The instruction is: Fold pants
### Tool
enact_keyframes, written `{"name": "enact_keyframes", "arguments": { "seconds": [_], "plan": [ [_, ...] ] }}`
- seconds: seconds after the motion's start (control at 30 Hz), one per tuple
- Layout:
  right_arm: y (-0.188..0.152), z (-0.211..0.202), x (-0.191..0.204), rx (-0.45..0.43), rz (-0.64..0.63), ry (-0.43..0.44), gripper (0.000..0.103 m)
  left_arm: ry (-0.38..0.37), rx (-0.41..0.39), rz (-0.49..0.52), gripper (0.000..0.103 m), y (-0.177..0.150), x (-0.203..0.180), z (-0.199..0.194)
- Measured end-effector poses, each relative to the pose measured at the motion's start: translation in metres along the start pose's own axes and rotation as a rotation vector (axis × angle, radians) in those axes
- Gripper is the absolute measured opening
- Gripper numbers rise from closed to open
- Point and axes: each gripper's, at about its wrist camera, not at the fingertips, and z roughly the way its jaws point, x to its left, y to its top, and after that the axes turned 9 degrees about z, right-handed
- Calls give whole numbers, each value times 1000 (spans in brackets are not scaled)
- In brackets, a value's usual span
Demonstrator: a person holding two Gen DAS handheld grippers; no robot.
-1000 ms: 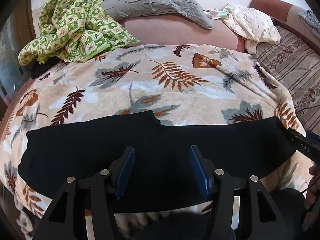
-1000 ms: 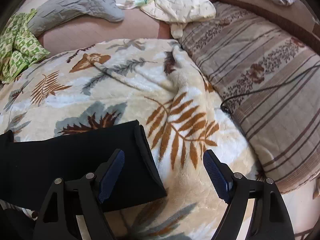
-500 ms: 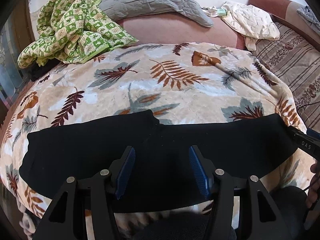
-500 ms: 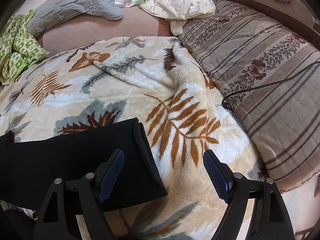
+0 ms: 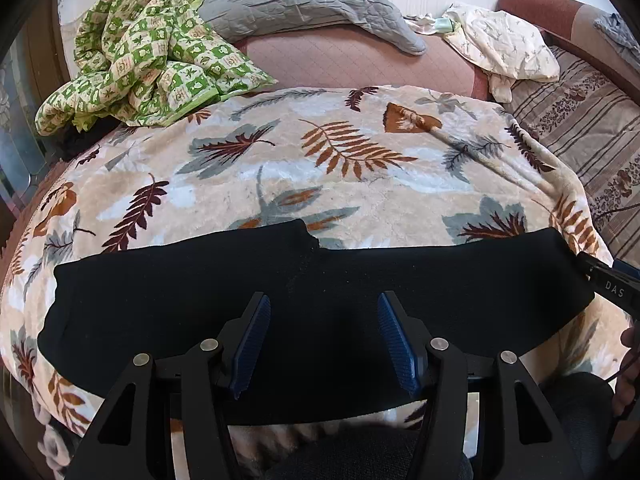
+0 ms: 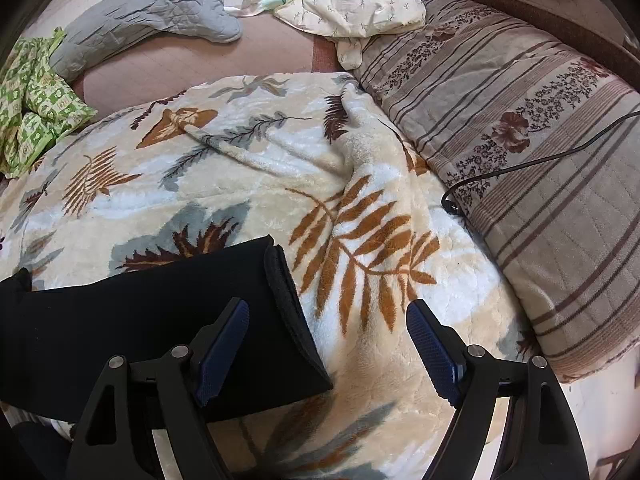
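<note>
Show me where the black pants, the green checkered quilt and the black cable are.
black pants (image 5: 168, 300), left wrist view, left half of fabric.
green checkered quilt (image 5: 152, 64), left wrist view, middle of heap.
black cable (image 6: 532, 162), right wrist view, mid-length.

Home bedroom, leaf-print blanket (image 5: 280, 168), grey pillow (image 5: 304, 4)

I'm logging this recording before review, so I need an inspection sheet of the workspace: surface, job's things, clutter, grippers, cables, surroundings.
Surface: leaf-print blanket spread over the bed, ridged with wrinkles on its right side.
Job's things: black pants lying flat across the blanket's near edge, one end showing doubled layers.
Clutter: green checked cloth, grey quilted pillow, cream printed cloth.
Grippers: left gripper open over the pants; right gripper open, straddling the pants' end.
Cables: black cable lying across the striped floral cover.
Surroundings: pink mattress bare behind the blanket.
</note>
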Motion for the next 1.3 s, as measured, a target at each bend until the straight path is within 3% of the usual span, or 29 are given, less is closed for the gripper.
{"name": "enact_keyframes", "arguments": {
  "seconds": [0.7, 0.83, 1.03, 1.3],
  "plan": [
    [0, -1, 3, -4, -6, -6, 82, 0, 6, 2, 56, 0, 2, 2],
    [0, -1, 3, -5, -7, -3, 82, 46, -1, 11, 56, -1, -1, -1],
    [-1, -3, 6, -21, -28, -5, 82, 174, -26, 43, 56, -5, -14, -9],
    [-1, -3, 8, -23, -35, -12, 82, 149, -30, 35, 56, -9, -13, -11]
  ]
}}
